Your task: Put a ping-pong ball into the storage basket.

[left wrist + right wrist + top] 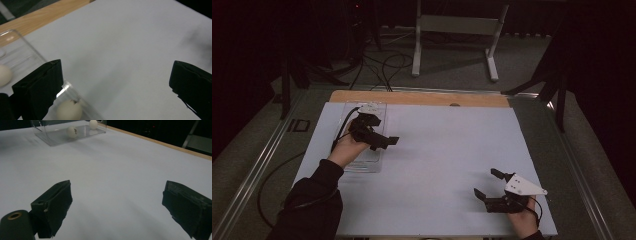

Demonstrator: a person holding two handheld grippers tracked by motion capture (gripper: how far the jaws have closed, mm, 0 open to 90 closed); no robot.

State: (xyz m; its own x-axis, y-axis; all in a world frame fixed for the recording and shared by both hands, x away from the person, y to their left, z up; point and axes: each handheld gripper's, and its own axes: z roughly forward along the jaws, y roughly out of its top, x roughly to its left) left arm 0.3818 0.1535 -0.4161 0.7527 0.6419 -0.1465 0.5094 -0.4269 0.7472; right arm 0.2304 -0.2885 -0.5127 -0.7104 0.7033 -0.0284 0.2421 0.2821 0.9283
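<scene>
The left claw (pixel 382 141) sits over the clear tray (pixel 373 165) on the left side of the worktop (pixel 442 165), with its jaws wide apart and nothing between them. In the left gripper view you can see one jaw hanging right over the tray's edge (pixel 22 52) and the other one out over bare white surface.

Two white balls are lying in the tray. In that same view, one ball (pixel 69 110) is just under the near jaw, close to the tray wall, with a small dark mark on it. The other ball (pixel 4 75) is off at the left edge, further inside. Neither one is touched by the claw as far as I can tell.

The right claw (pixel 487 184) is way over at the near right corner of the worktop, well apart from the tray. It's also spread open and holding nothing, jaws pointing left across the surface. From the right gripper view you get a nice look across the white sheet at the tray (pixel 53 140) far off, with both balls in it: the marked one (pixel 72 131) closer and the second (pixel 93 123) behind it near the far wall.

The worktop's wooden strip (pixel 412 97) runs along the far edge, behind the tray. The hand (pixel 348 150) on the left claw comes out of a dark sleeve (pixel 314 200).
</scene>
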